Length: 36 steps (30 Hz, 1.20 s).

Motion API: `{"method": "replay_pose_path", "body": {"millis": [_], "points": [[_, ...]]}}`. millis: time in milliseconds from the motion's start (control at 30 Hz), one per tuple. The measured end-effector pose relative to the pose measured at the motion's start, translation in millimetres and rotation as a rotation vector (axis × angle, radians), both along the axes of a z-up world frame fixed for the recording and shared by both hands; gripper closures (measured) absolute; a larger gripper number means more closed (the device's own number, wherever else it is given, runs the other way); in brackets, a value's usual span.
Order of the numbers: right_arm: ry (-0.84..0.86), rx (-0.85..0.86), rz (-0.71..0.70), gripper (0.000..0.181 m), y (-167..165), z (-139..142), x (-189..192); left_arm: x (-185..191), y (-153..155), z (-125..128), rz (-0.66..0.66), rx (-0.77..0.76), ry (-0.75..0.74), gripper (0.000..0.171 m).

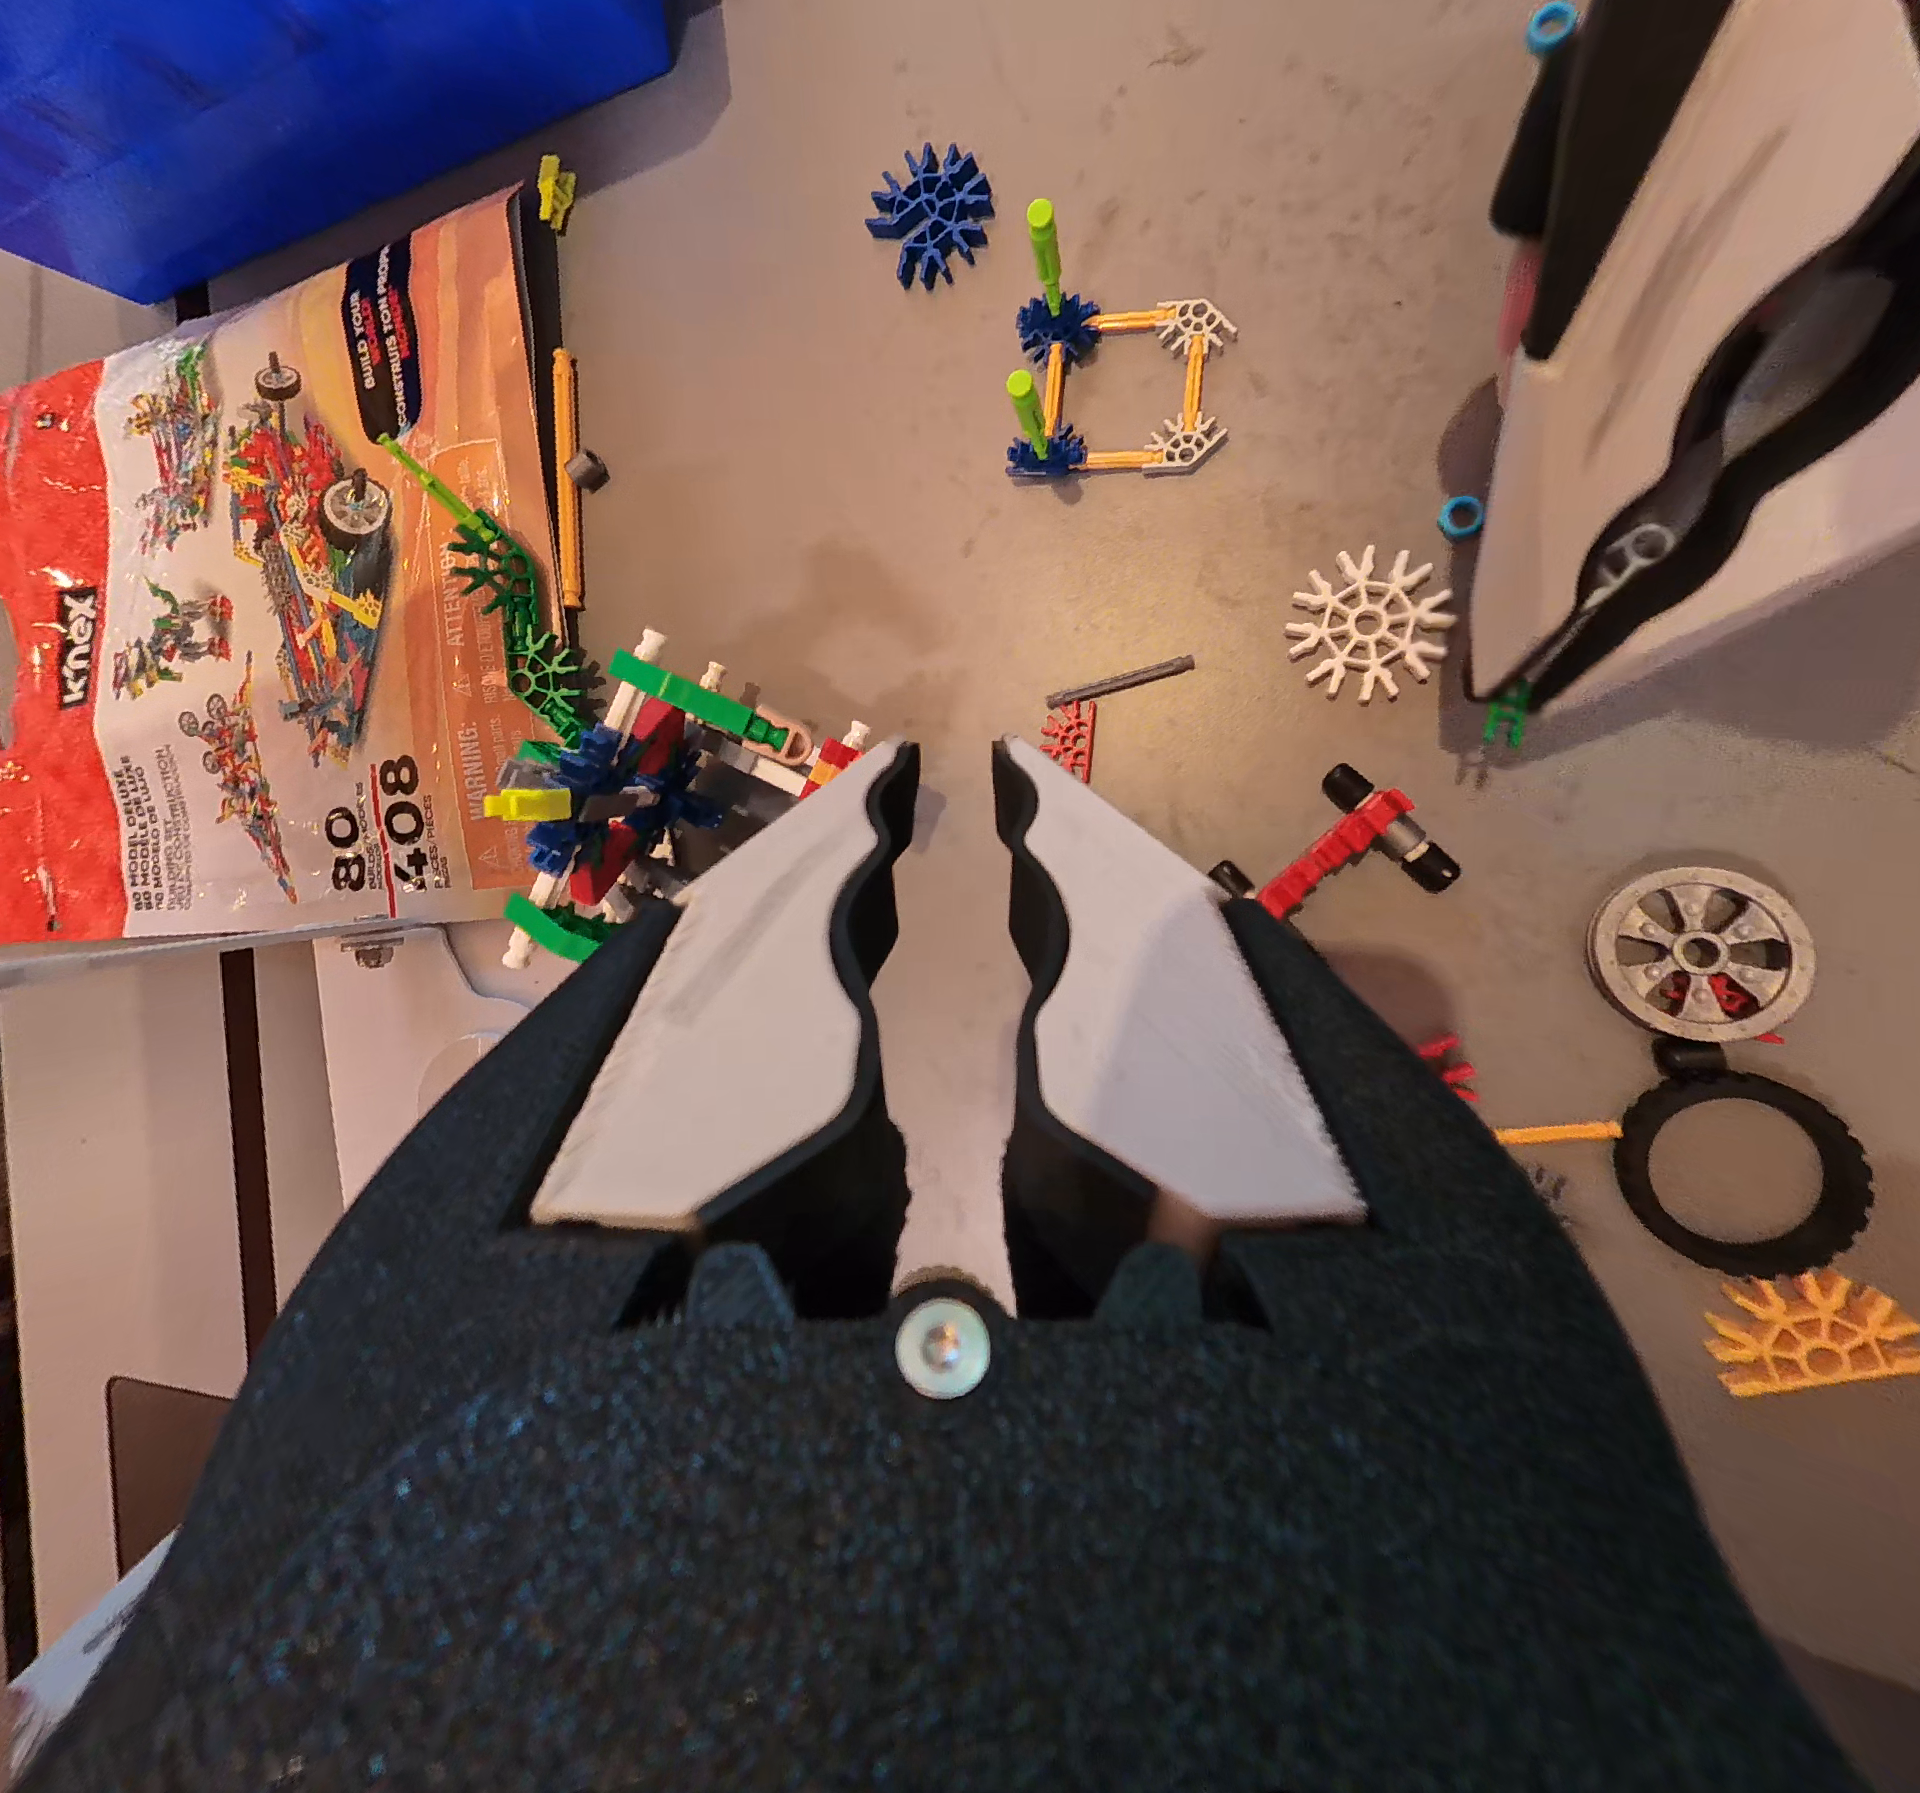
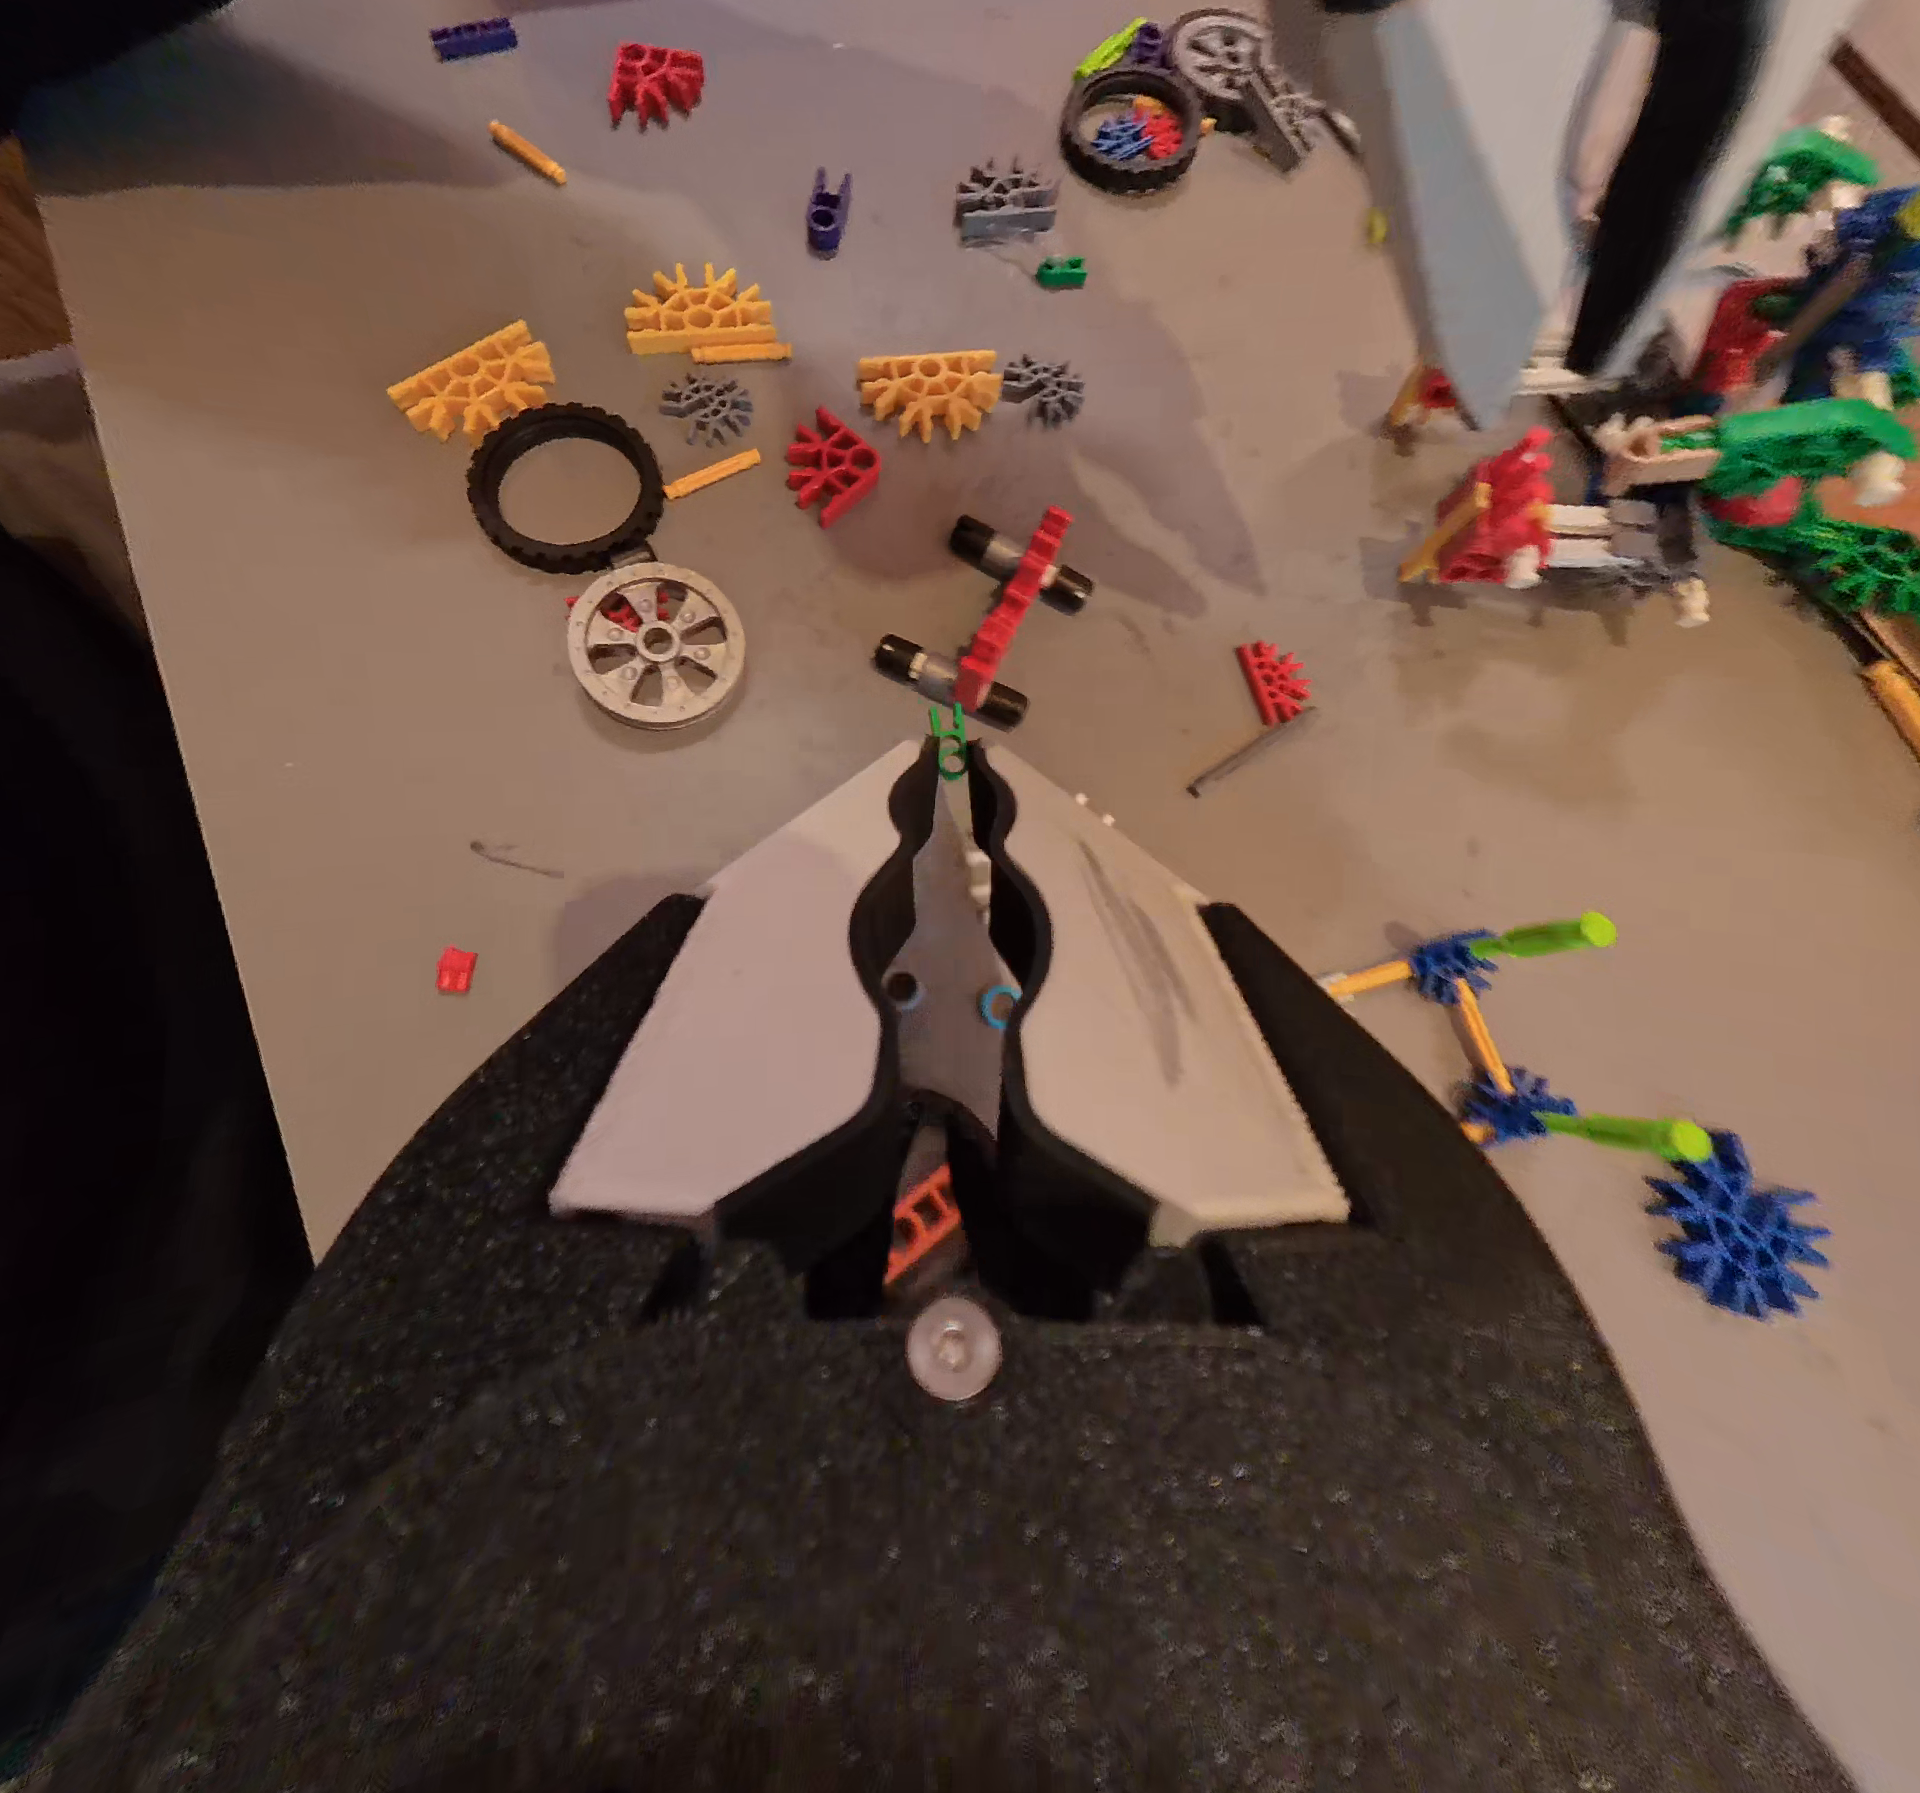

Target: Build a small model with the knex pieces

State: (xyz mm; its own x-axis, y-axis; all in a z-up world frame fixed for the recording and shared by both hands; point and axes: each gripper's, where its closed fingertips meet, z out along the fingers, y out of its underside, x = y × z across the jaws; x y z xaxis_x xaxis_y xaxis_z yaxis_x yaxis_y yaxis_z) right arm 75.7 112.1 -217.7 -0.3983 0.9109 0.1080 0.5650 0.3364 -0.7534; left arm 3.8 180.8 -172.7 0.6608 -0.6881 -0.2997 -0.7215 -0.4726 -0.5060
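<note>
My right gripper (image 2: 951, 751) is shut on a small green clip connector (image 2: 949, 741), pinched at the fingertips above the grey table. It also shows at the right of the left wrist view (image 1: 1501, 704), the green clip (image 1: 1503, 720) sticking out of its tips. Just beyond it lies a red rod with black end caps (image 2: 1013, 605). My left gripper (image 1: 954, 756) is open and empty, low over the table. A square frame of yellow rods with blue and white connectors and two upright green rods (image 1: 1122, 387) lies ahead of it. A white snowflake connector (image 1: 1366, 623) lies beside the right gripper.
A toy set bag (image 1: 260, 642) and a blue box (image 1: 312, 50) sit at the left, with a mixed built model (image 1: 644, 798) beside them. A silver wheel hub (image 2: 657, 644), a black tyre (image 2: 566, 486), and yellow, red and grey connectors (image 2: 698, 309) lie scattered. A loose blue connector (image 1: 932, 216) lies near the frame. My right gripper is the nearer one to the silver wheel hub (image 2: 657, 644): about 8 cm, against 15 cm. Look for it in the left wrist view (image 1: 1695, 953) too.
</note>
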Motion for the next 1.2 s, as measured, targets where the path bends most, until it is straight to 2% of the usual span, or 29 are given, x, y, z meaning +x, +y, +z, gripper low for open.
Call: {"method": "replay_pose_path", "body": {"millis": [200,600,733,933,1200], "points": [[0.104,-0.019,-0.097,0.176,31.1,21.3,7.8,12.6,2.8,0.5,-0.030,0.012,-0.023,0.159],[0.244,0.096,-0.269,0.176,88.7,50.3,31.9,39.9,19.0,8.5,-0.077,0.103,-0.089,0.159],[0.250,0.068,-0.282,0.176,94.2,54.2,36.9,61.8,22.9,17.0,-0.163,0.193,-0.092,0.159],[0.250,-0.023,-0.277,0.176,94.4,54.8,36.7,78.2,28.0,21.5,-0.220,0.280,-0.064,0.159],[0.258,-0.152,-0.276,0.176,96.1,57.9,36.2,101.7,25.6,15.0,-0.320,0.330,-0.020,0.158]]}}
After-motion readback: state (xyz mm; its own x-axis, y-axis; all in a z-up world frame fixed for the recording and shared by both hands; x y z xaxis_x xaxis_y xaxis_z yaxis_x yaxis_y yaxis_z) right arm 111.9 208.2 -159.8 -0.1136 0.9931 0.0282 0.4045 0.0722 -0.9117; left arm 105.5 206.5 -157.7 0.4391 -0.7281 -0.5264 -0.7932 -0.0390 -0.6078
